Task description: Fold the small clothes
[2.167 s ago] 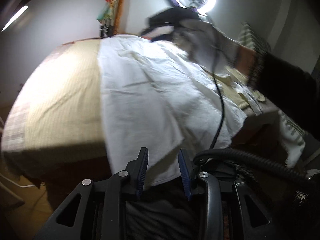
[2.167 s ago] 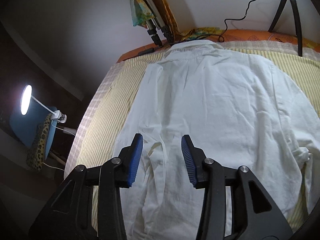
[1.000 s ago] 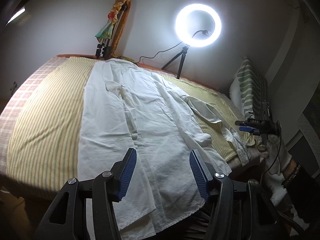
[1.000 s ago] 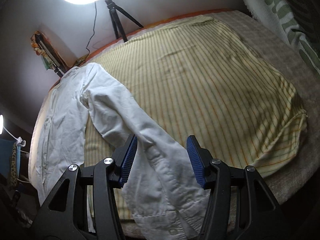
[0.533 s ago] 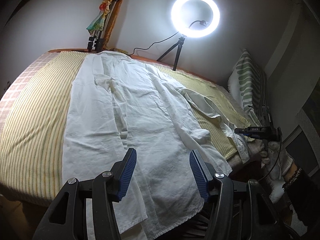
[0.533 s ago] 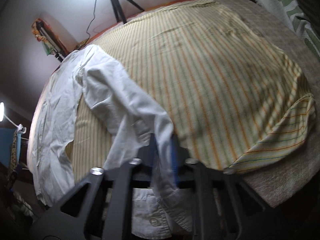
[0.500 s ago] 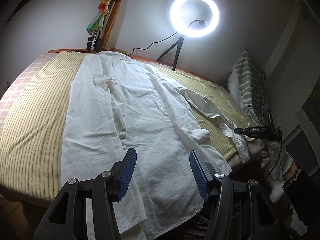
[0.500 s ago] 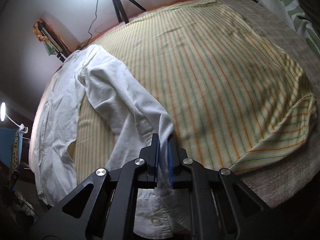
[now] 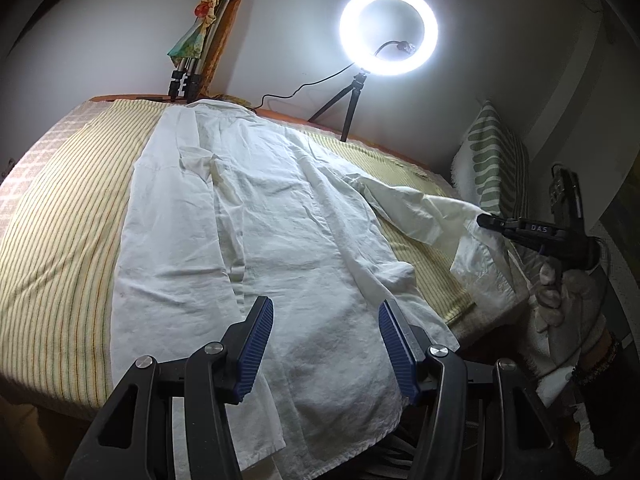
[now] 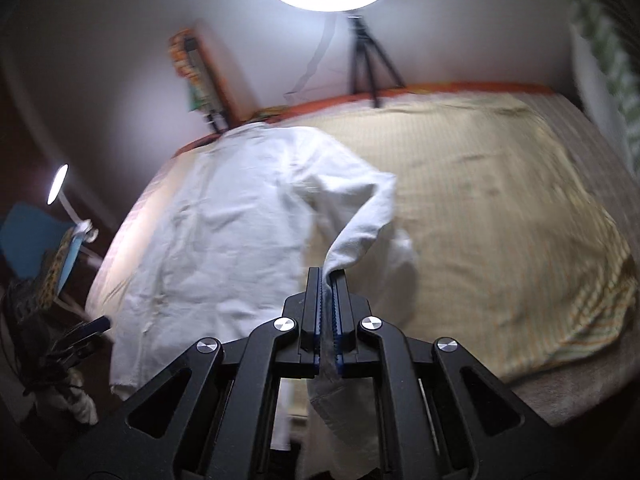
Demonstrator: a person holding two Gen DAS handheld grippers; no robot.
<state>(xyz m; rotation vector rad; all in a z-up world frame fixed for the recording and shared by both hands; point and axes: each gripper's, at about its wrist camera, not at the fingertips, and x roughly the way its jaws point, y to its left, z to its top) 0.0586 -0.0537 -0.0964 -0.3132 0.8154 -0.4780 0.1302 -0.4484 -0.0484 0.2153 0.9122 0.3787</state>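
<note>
A white long-sleeved shirt lies spread on the striped bed cover, collar at the far end. My left gripper hovers open above the shirt's near hem with nothing between its blue pads. My right gripper is shut on the shirt's right sleeve near the cuff and holds it lifted off the bed. In the left wrist view the same gripper shows at the right edge of the bed, carried by a gloved hand, with the sleeve rising to it.
A lit ring light on a tripod stands behind the bed. A folded tripod with coloured cloth leans on the wall. A green patterned pillow sits at the right. A small lamp glows at the left.
My right gripper shut on the sleeve near the cuff, then lifted it up and toward the shirt's body. My left gripper stayed open and almost still over the hem.
</note>
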